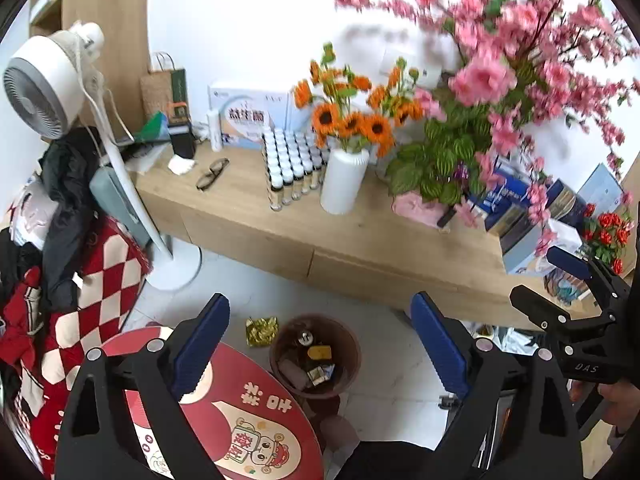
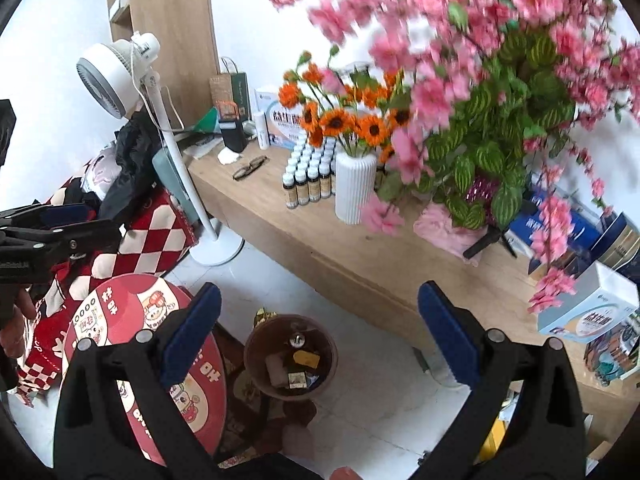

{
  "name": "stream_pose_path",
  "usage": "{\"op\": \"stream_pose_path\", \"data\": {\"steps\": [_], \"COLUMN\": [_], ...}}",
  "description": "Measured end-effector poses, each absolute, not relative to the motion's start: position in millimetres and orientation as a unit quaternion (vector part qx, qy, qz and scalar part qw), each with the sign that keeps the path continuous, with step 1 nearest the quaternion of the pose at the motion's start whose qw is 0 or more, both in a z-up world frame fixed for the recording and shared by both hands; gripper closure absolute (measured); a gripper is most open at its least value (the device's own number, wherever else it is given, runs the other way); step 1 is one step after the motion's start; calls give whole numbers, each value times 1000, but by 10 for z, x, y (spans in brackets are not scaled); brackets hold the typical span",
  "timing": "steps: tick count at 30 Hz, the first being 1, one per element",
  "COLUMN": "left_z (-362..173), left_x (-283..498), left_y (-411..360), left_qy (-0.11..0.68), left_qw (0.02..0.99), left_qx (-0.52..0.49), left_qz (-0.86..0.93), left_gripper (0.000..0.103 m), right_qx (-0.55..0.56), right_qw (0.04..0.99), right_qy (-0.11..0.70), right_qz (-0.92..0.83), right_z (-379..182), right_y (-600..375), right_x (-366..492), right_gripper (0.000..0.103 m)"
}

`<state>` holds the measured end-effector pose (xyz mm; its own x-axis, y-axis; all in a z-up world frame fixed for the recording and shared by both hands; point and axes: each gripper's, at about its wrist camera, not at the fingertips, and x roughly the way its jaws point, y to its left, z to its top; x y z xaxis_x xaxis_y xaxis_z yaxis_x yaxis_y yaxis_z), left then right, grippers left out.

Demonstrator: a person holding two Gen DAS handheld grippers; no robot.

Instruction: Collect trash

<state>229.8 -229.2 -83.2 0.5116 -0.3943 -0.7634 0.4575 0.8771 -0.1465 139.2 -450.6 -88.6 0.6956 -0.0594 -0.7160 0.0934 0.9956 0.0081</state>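
- The left gripper [image 1: 320,344] is hanging above the floor with its jaws spread wide and nothing between them; the brown trash bin [image 1: 316,354] is sitting directly below, already holding several wrappers and a small metal piece.
- The right gripper [image 2: 320,332] is hovering over the same bin [image 2: 290,356], jaws likewise wide apart and empty.
- A crumpled gold wrapper [image 1: 262,330] is lying on the white floor, touching or just beside the bin's rim on its far-left side, and judging by that it is still waiting to be collected.
- The risk here: a reach for the wrapper is likely to nudge the light bin and tip it, spilling what is inside.
- The round red tin [image 1: 224,408] is crowding the near-left side, so a finger could be catching its edge on the way down.
- The crumpled white tissue [image 1: 181,166] on the wooden bench [image 1: 360,248] is lying near the glasses [image 1: 212,174], which a careless pinch could drag along.
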Motion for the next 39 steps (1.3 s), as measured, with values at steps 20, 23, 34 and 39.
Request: {"op": "stream_pose_path", "data": {"steps": [20,23,34,39], "left_z": [88,126,241,259], "left_x": [1687,1638,1532,1511], "left_y": [-1534,-1465,-1358,-1346], "left_qy": [325,322,301,296], "left_qw": [923,926,937,939], "left_qx": [52,55,68,71], "left_qz": [-198,-188,-164,-158], "left_gripper": [6,6,6,6], "right_qx": [30,32,39,41], "right_qw": [941,941,942,942], "right_qy": [332,330,324,324], "right_qz": [-65,-67,-74,-75], "right_z": [-207,-179,-116,-115], "right_y": [-3980,-3944,-3881,-3871], "right_x": [971,939,870,853], "right_gripper": [6,6,6,6]}}
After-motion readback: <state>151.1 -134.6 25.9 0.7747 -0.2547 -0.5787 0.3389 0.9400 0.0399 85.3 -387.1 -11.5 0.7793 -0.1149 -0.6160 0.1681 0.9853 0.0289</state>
